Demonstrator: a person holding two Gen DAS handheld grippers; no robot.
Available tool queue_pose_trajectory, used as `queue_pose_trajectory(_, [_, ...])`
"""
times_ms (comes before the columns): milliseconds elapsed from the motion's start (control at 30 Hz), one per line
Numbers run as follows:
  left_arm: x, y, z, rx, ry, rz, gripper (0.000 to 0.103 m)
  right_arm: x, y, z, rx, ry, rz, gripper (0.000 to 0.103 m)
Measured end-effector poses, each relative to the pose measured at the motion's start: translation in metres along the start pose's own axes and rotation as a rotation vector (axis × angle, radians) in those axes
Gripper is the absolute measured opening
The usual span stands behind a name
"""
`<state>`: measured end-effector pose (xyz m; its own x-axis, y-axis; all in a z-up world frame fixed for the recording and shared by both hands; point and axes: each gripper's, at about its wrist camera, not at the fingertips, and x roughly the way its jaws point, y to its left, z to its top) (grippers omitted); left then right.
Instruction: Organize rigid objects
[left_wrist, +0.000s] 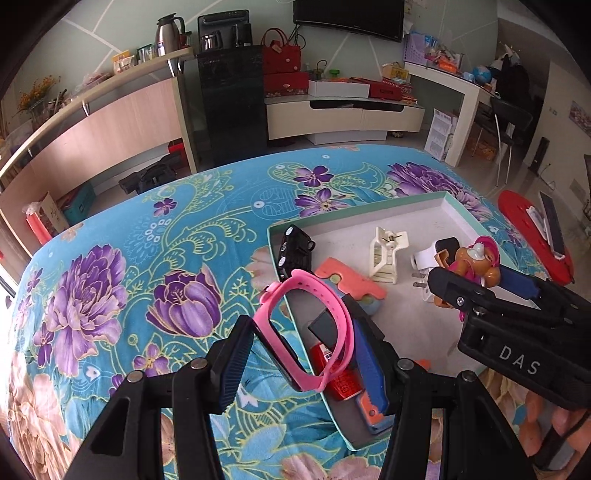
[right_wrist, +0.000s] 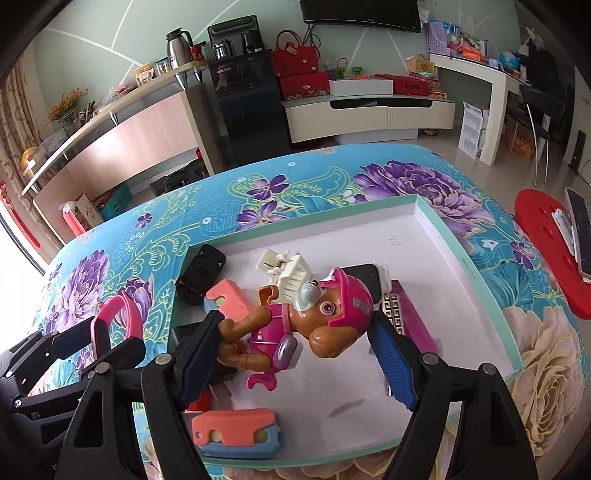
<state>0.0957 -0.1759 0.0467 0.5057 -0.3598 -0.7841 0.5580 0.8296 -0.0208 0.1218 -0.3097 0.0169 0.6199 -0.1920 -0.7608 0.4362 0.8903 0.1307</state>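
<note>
My left gripper (left_wrist: 301, 325) is shut on a pink wristwatch (left_wrist: 332, 314). One pad lies on its dark face, the other on the strap, over the left rim of the shallow teal-edged tray (left_wrist: 369, 206). My right gripper (right_wrist: 295, 317) is shut on a brown toy dog (right_wrist: 306, 325) in a pink helmet, held above the tray's white floor (right_wrist: 424, 295). In the right wrist view the left gripper (right_wrist: 99, 339) and the watch (right_wrist: 114, 317) show at the left. The toy dog (left_wrist: 476, 258) also appears at the right of the left wrist view.
In the tray lie a black toy car (right_wrist: 201, 275), a white clip (right_wrist: 284, 273), salmon-and-blue cutters (right_wrist: 236, 428), a white plug (left_wrist: 424, 258), a red item (left_wrist: 340, 380) and a magenta box (right_wrist: 413, 321). A red stool (right_wrist: 543, 251) with a phone stands right of the flowered table.
</note>
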Motion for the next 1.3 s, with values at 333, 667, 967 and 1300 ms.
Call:
queue_pose_trajectory(333, [0.012,-0.041,-0.007,0.082,0.043,-0.054,0.058,0.002,-0.028,-0.011,0.019,0.041,-0.044,0.080])
queue_pose_trajectory(667, [0.028,-0.056,-0.016,0.096,0.076,-0.047,0.059,0.005,-0.031,-0.016,0.011,0.052,-0.040,0.080])
queue_pose_trajectory(967, [0.022,-0.049,-0.025,0.055,0.063,-0.053,0.071,0.015,-0.031,-0.022,0.005,0.076,-0.042,0.080])
queue_pose_trajectory(1300, [0.004,-0.017,-0.044,-0.034,0.027,0.010,0.087,0.016,-0.026,-0.023,-0.028,0.069,-0.070,0.080])
